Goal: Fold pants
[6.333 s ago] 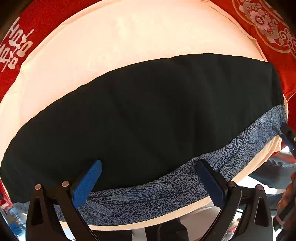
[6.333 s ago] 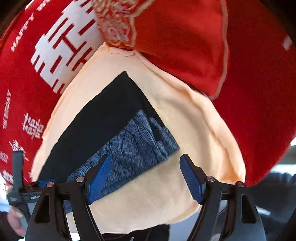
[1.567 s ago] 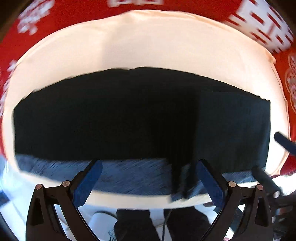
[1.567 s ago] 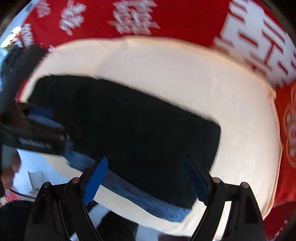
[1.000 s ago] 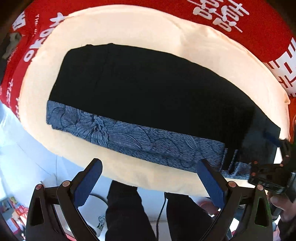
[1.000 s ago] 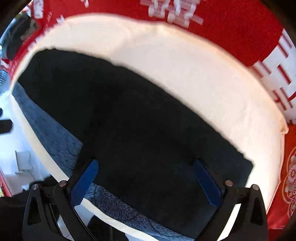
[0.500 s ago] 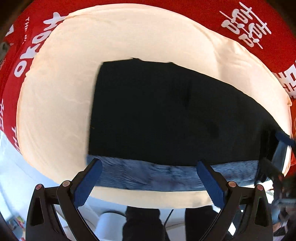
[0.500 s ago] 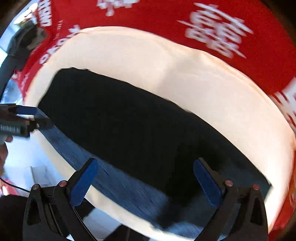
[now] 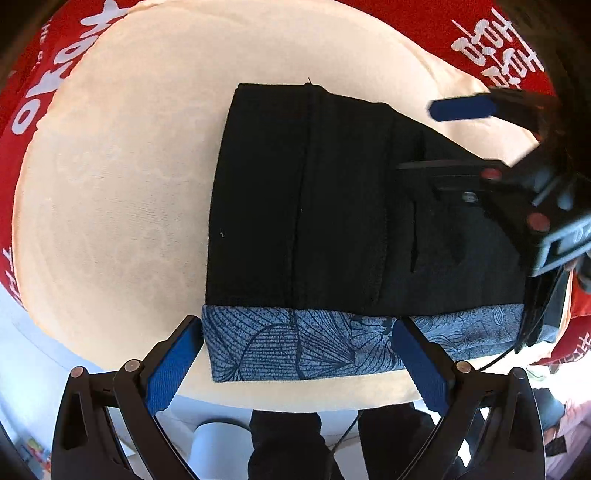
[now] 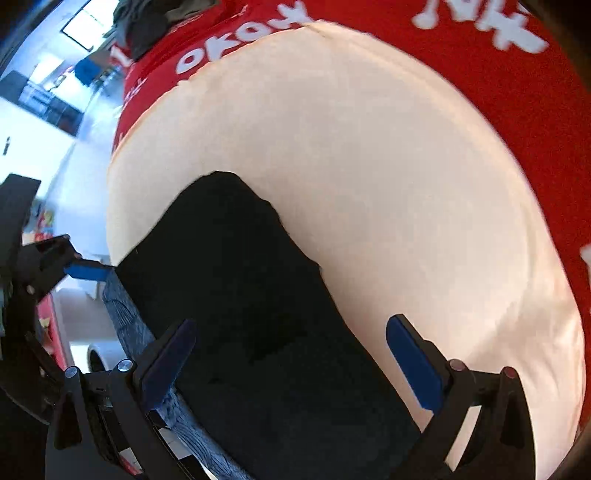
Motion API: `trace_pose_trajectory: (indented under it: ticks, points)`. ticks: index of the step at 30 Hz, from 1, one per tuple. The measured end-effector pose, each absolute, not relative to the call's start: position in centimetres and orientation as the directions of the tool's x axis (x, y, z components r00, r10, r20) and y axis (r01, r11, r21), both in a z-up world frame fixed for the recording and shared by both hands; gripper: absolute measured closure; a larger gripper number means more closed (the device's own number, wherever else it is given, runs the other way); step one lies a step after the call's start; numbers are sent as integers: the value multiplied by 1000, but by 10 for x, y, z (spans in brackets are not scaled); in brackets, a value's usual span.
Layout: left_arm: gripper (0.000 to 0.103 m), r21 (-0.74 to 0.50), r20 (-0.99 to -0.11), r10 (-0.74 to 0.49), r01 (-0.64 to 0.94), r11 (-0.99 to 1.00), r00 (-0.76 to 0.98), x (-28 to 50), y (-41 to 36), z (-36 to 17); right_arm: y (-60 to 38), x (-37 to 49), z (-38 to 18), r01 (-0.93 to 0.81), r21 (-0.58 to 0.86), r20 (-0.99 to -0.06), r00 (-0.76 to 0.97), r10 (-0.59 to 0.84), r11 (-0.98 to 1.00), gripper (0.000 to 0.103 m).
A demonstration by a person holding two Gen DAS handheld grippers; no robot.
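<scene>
The black pants (image 9: 332, 206), folded to a compact block, lie on the cream cushion (image 9: 110, 184) at its near edge, patterned blue band (image 9: 295, 343) nearest the person, long axis running left to right. The left gripper (image 9: 295, 363) hovers released, empty, just before that band and is nearer; the right gripper (image 10: 291, 358), also spread and empty, hangs above the block's right end. A red cloth (image 9: 424, 22) surrounds the cushion; nothing obstructs.

My left gripper (image 9: 295, 363): black plastic frame, two blue ribbed finger pads (image 9: 171, 365), silver rivets at the linkage joints. My right gripper (image 10: 291, 362): same black frame and blue pads, with red-tinted screw heads and a thin black cable in the left wrist view. I'm wearing dark trousers (image 9: 284, 443).
</scene>
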State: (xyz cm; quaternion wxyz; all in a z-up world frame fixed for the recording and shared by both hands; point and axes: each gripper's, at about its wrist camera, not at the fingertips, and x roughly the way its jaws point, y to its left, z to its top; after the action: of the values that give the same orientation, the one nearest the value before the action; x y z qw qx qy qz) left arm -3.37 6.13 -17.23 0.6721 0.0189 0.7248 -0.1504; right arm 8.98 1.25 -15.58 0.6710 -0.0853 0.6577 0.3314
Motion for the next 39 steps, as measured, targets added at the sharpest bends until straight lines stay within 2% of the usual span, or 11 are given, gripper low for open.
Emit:
trace_pose_trajectory:
  ticks: [7, 20, 22, 23, 24, 25, 27, 39]
  points:
    - [1, -168, -984, -146, 258, 951, -105, -23, 71, -179, 29, 81, -173, -587, 382, -922, -193, 335, 714, 0]
    - [1, -172, -983, -150, 254, 952, -106, -15, 91, -182, 41, 85, -176, -610, 348, -937, -240, 252, 712, 0]
    - [1, -176, -982, -153, 254, 951, -108, -20, 96, -181, 45, 84, -167, -626, 348, -938, -229, 262, 698, 17]
    - [1, -179, -982, -157, 254, 950, -105, -21, 99, -180, 40, 81, -159, -636, 336, -941, -205, 268, 694, 22]
    - [1, -184, -981, -164, 254, 949, -100, -22, 101, -178, 34, 79, -154, -638, 339, -939, -190, 286, 692, 34]
    - [1, -189, -981, -170, 253, 949, -96, -23, 102, -176, 25, 77, -148, -640, 326, -942, -161, 294, 696, 58]
    - [1, -213, -977, -197, 246, 946, -87, -22, 106, -173, 7, 74, -139, -631, 327, -939, -133, 317, 704, 83]
    - [1, -327, -943, -323, 374, 868, -75, 0, 103, -155, -17, 50, -98, -720, 359, -907, -120, 403, 593, 85]
